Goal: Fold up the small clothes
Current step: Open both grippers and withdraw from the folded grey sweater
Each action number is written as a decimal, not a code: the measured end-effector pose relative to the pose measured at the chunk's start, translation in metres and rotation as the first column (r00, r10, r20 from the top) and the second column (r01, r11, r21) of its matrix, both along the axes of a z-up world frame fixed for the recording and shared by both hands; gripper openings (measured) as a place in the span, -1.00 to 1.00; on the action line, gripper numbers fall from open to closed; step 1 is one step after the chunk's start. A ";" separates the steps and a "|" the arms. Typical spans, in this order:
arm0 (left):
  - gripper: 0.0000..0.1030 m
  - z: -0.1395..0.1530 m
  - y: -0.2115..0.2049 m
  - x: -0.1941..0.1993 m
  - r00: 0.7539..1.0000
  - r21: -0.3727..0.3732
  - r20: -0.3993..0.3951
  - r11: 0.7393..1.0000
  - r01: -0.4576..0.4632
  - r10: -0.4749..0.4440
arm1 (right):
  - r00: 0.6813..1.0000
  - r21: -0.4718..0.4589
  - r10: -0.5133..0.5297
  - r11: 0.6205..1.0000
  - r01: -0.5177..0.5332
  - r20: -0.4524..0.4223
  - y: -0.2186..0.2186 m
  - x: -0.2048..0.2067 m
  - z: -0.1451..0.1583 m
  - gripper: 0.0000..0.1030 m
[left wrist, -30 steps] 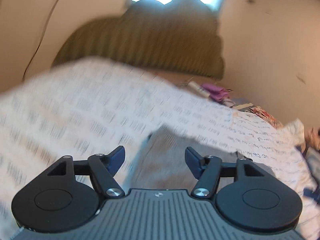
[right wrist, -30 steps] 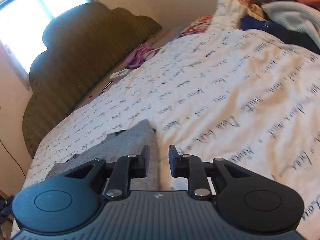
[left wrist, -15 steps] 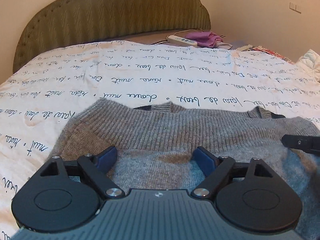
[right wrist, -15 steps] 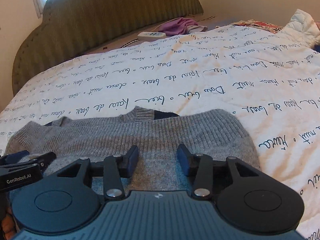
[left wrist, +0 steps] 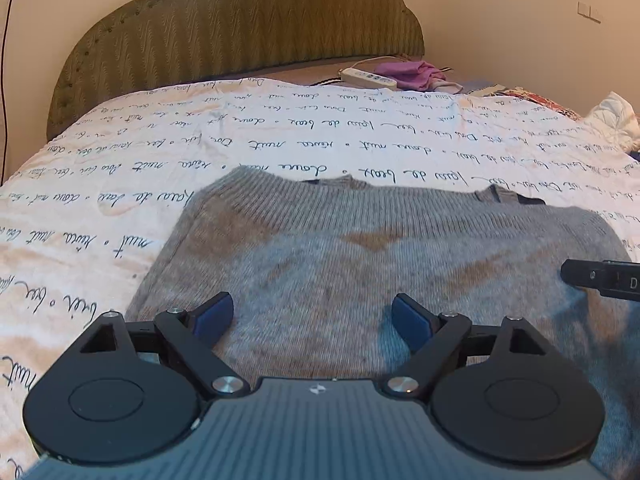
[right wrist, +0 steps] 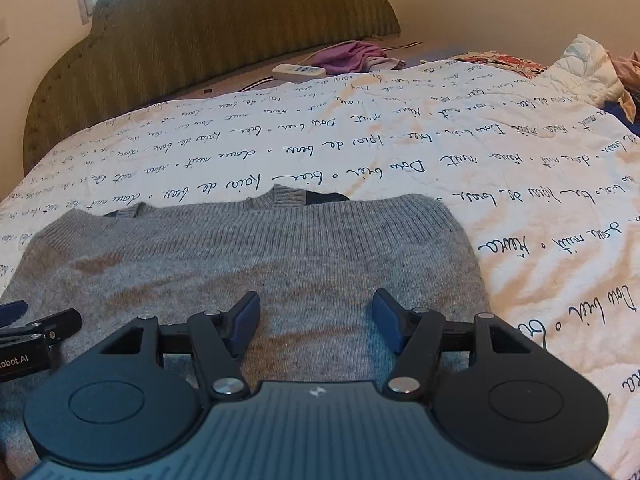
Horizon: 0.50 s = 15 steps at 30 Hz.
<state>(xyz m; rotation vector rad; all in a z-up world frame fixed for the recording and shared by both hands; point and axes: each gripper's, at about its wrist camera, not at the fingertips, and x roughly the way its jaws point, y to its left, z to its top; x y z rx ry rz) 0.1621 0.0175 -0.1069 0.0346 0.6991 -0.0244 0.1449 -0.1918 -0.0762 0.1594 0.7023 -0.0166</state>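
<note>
The left gripper [left wrist: 313,315] stands wide open just above the grey knit sweater [left wrist: 360,264], with nothing between its blue pads [left wrist: 212,314]. The right gripper [right wrist: 316,318] has just been opening; its jaws stand moderately apart, empty, over the same sweater [right wrist: 260,256]. The sweater lies folded and flat directly ahead of both grippers on a white bedspread [right wrist: 400,152] printed with script. Beyond it lies a white power strip [left wrist: 368,78] beside a purple cloth [left wrist: 408,74], then an olive upholstered headboard [left wrist: 248,24].

bedspread [right wrist: 400,136] open beyond the sweater [right wrist: 248,256] — power strip [right wrist: 299,71] near headboard [right wrist: 224,24].
</note>
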 end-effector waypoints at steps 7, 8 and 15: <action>0.73 0.002 0.002 -0.020 1.000 -0.020 -0.005 1.000 0.005 -0.005 | 1.000 -0.007 -0.010 1.000 0.010 -0.008 0.002 -0.014 0.002 0.24; 0.73 0.002 0.002 -0.022 1.000 -0.023 -0.006 1.000 0.005 -0.005 | 1.000 -0.011 -0.010 1.000 0.010 -0.008 0.002 -0.016 0.002 0.24; 0.74 0.001 0.005 -0.034 1.000 -0.018 -0.008 1.000 0.008 -0.008 | 1.000 -0.058 0.007 0.998 -0.008 -0.009 0.009 -0.029 -0.001 0.40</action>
